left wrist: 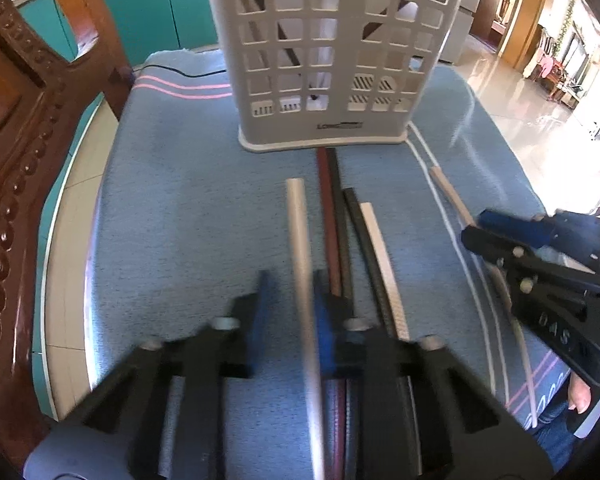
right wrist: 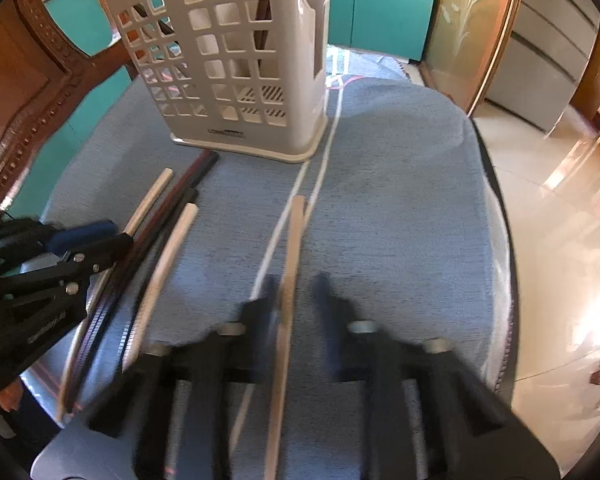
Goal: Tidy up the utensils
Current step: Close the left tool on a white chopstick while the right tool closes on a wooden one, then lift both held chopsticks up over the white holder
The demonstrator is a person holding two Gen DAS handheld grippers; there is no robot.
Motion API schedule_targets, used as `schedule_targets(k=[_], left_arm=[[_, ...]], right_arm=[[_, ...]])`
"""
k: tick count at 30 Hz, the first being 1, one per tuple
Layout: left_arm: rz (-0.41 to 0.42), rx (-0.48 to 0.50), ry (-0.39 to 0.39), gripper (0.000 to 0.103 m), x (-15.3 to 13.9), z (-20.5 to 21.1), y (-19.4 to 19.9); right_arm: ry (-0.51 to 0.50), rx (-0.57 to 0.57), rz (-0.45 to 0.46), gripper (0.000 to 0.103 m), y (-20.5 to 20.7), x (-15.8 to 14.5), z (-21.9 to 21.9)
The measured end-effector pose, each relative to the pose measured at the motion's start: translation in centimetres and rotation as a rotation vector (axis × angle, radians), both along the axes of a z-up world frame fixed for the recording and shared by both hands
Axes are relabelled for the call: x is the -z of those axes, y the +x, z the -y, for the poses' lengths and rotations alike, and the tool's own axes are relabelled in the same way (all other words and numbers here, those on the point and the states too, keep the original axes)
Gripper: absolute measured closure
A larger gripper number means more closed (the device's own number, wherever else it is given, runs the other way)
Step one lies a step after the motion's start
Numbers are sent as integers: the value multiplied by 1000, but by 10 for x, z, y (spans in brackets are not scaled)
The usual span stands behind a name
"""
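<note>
Several chopsticks lie side by side on a blue cloth (left wrist: pixel 180 220) in front of a white slotted utensil caddy (left wrist: pixel 340 128) (right wrist: pixel 240 136), which has sticks standing in it. My left gripper (left wrist: pixel 290 280) straddles a white chopstick (left wrist: pixel 298 232). Its fingers are blurred, but in the right wrist view its jaws look pinched on that stick, so it is shut on it. My right gripper (right wrist: pixel 294 280) likewise sits around a tan chopstick (right wrist: pixel 296 224), lying apart to the right, and is shut on it. Dark red (left wrist: pixel 326 200) and black (left wrist: pixel 336 200) chopsticks lie just right of the left gripper.
A carved wooden chair back (left wrist: pixel 20 160) rises close on the left. The cloth ends in a rounded edge on the right, with shiny floor (right wrist: pixel 560 240) beyond. Two white stripes (right wrist: pixel 320 176) in the cloth run past the caddy. Teal cabinets stand behind.
</note>
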State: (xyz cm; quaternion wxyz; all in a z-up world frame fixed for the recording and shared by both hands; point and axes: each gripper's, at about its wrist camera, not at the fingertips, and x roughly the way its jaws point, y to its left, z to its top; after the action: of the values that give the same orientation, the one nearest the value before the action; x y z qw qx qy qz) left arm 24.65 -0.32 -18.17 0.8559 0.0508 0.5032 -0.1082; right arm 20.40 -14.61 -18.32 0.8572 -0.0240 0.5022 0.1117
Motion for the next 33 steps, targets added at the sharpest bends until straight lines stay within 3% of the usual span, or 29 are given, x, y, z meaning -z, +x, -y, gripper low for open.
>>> schedule_targets(k=[3,9,12,17,22,25,29,33], left_arm=[[13,1,-20,96,-3,-2,-1],[174,-21,-78,96,-49,-15,-19],[278,-13,-140,96,-88,-23,-41],[451,-1,-229,97,-154,-36,-82],[607,8,-276,97,-220,-41,-101],[681,-8,-324,97,-257,-44,-93],[819,-101,-385,97,-278,-50,-75],[884,-194,-402,96,-259,-47,-48]], right_arm=[[16,-12,35,97,-3,-7,-2],[94,-43,207,97,-24,-65,5],[144,-79,329,97,-49,-112,13],[210,-110,455,97,-84,-168,24],[286,-105,572,97,-78,-226,31],[309,-60,648,97,-65,-256,33],[371,52,794,97,-49,-272,39],[354,134,859,97,-33,-253,34]])
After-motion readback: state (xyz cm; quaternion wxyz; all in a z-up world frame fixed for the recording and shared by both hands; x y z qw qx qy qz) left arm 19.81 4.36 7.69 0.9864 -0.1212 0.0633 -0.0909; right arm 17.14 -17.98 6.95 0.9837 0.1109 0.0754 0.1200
